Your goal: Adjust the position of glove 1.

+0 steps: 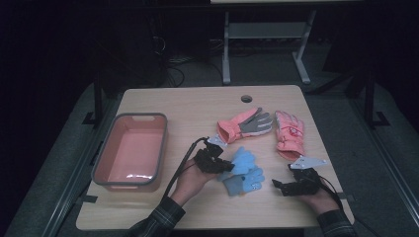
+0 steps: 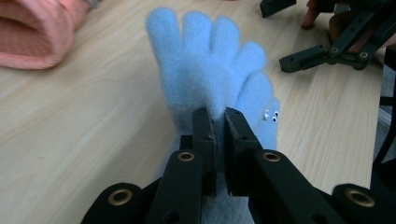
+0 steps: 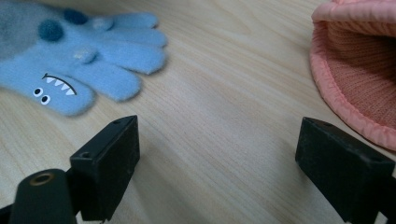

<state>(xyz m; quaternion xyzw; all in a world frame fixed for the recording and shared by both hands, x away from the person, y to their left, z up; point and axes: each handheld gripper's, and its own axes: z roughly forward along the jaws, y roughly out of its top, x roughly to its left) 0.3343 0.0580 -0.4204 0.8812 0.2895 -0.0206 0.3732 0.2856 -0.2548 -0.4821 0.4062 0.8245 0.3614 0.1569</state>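
Between clamped L tongs [image 2: 216, 122]: blue glove [image 2: 205, 70]; R tongs [image 3: 217, 158] apart, nearby.

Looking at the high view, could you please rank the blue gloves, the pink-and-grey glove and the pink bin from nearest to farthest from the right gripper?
From the right gripper:
1. Blue gloves, just to its left.
2. Pink-and-grey glove, farther up the table, left.
3. Pink bin, far left side.

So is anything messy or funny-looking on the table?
Nothing is spilled or broken. The blue gloves lie one on top of the other, not flat side by side, and the left gripper pinches the upper one. The two pink gloves lie apart at different angles. The pink bin sits straight.
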